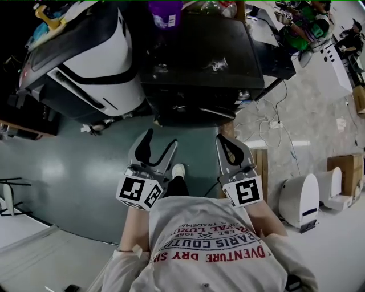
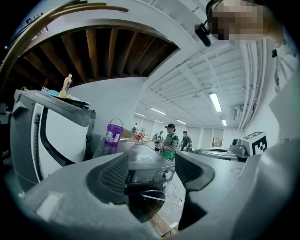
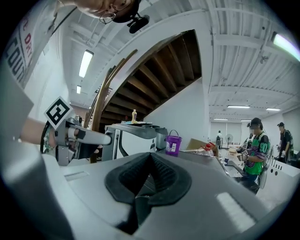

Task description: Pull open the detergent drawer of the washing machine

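**A:** Starting at the left, does the white machine (image 1: 97, 63), up and to the left of the left claw (image 1: 161, 141), matter here?

**B:** No, leave it. The left claw is released, jaws wide apart with nothing between them. The black washing machine (image 1: 199, 57) stands straight ahead of it, well apart.

**A:** And the detergent drawer?

**B:** I can't pick it out on its own. I'd place it in the control panel (image 2: 145, 177), the strip above the round door (image 2: 146, 203), which the left gripper view frames between the jaws. The knob (image 2: 165, 174) sits at the strip's right end, so the drawer is likely toward the left end (the usual layout, but that's a guess).

**A:** So how should the pull go?

**B:** Close in level and find the drawer's front before committing. Set the open jaws over its lip, close them firmly, then draw straight back toward the body. Any sideways twist would probably bind the drawer in its runners.

**A:** Is the purple tub (image 1: 165, 14) in the way?

**B:** No. It stands on the washer's top, far beyond both claws.

**A:** And the right claw (image 3: 149, 161)?

**B:** It is clenched on nothing, pads pressed together, and sits just right of the left claw, about level with it. I'd keep it clear of the panel.
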